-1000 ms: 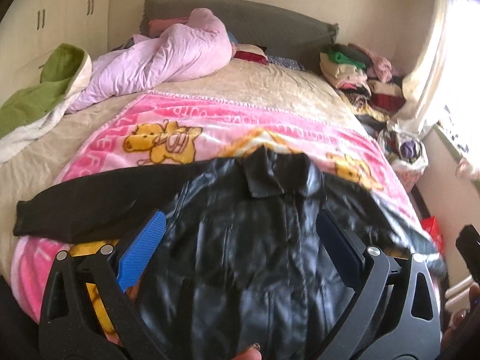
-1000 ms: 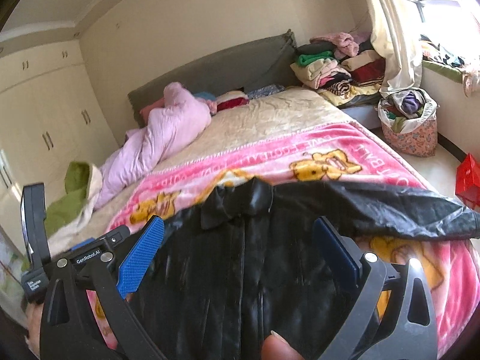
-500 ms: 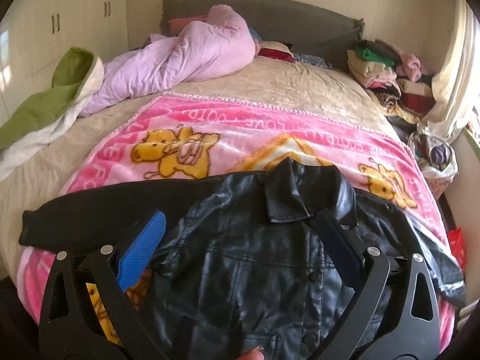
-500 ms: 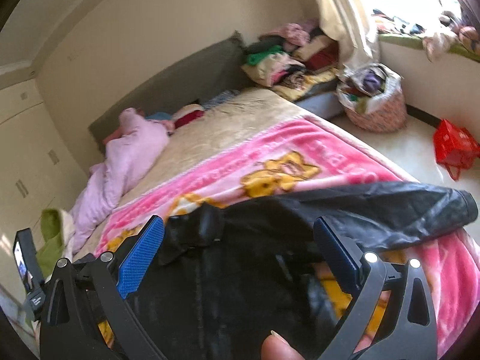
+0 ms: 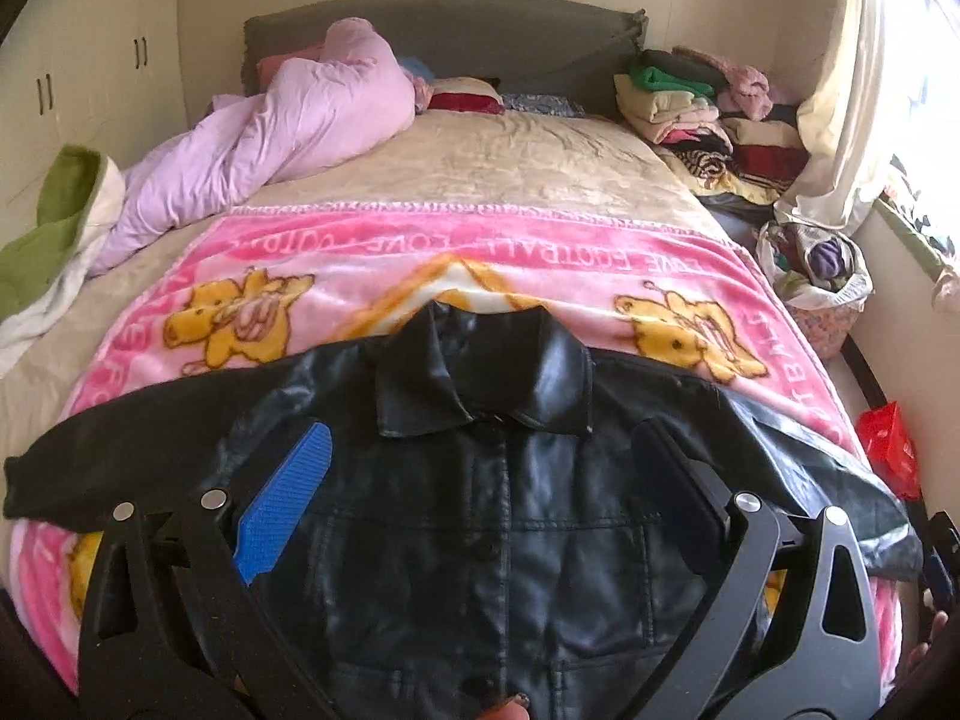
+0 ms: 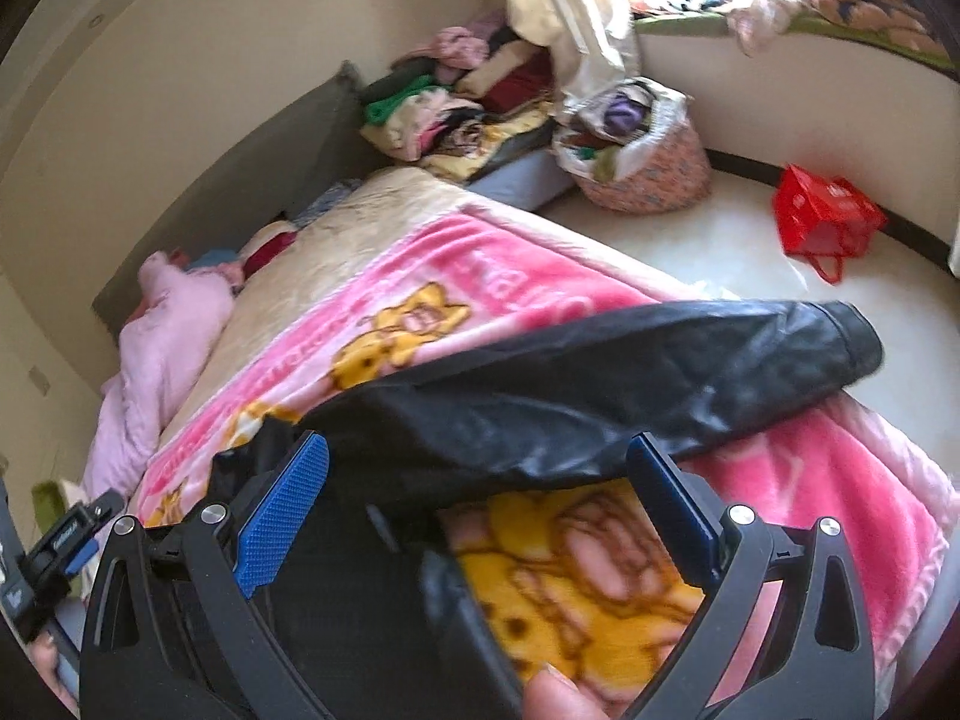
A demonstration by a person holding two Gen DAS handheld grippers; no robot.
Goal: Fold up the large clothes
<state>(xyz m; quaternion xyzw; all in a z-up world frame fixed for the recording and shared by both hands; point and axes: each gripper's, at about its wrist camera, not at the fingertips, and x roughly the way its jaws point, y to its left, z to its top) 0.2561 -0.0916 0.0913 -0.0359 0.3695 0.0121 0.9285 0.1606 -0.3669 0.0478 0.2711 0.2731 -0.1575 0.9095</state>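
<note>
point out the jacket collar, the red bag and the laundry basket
jacket collar (image 5: pixel 480 378), left wrist view, middle of the collar
red bag (image 6: pixel 825 219), right wrist view, its front side
laundry basket (image 6: pixel 654 174), right wrist view, patterned wall

Jacket (image 5: pixel 492 516): black leather-look cloth, glossy, creased, with a stitched collar and dark buttons. Blanket (image 5: pixel 528 264): pink fleece, plush and matt. Bed sheet (image 5: pixel 480 168): beige, faint sheen, wrinkled. Quilt (image 5: pixel 282 126): lilac, smooth, puffy. Left gripper (image 5: pixel 480 516): matt black plastic arms, silver metal rivets, blue ribbed pads. Floor (image 6: pixel 720 240): pale, smooth, glossy. Red bag (image 6: pixel 825 216): shiny.
</note>
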